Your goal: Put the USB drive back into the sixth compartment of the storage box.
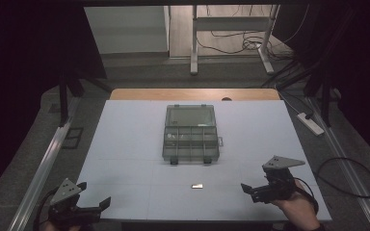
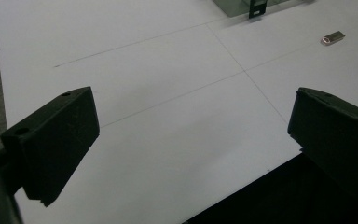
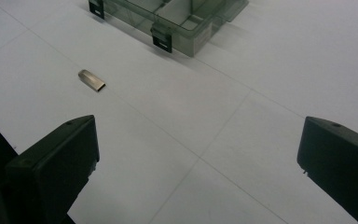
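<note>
A small flat metal piece (image 1: 197, 186) lies on the white table, in front of a clear plastic compartment box (image 1: 191, 134) whose lid stands open. The metal piece (image 2: 333, 38) shows far right in the left gripper view, and the same metal piece (image 3: 92, 80) lies left of centre in the right gripper view. My left gripper (image 1: 94, 199) rests open at the near left corner, nothing between its jaws. My right gripper (image 1: 249, 191) is open at the near right, pointing left toward the piece. The box's latches (image 3: 162, 41) face me.
The white table (image 1: 125, 144) has its front edge just under both grippers. A wooden strip runs along its far edge. A power strip (image 1: 310, 123) and cables lie on the floor to the right. A metal rail (image 1: 43, 168) runs along the left.
</note>
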